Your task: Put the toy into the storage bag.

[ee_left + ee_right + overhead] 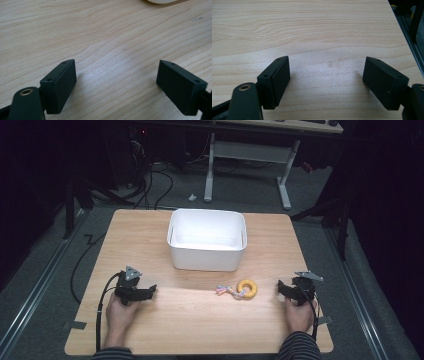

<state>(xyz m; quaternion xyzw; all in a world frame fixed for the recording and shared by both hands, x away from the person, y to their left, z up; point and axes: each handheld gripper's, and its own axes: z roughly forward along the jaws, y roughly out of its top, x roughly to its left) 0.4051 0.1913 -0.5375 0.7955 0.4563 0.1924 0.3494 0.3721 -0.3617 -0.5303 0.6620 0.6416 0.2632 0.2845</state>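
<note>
Two grippers rest near us on the wooden table: we hold the left gripper and the right gripper with jaws spread wide and nothing between them. Both gripper views give bare wood grain between the pads, while the high view adds the yellow ring toy, a knotted rope tail at its left, lying just beside the right gripper. Farther off stands the white bin.

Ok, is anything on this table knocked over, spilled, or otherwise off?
Nothing stands out. The white bin sits upright on the table, the yellow ring toy with its rope tail lies flat in front of it, and both tongs, left and right, rest open on the wood.
</note>
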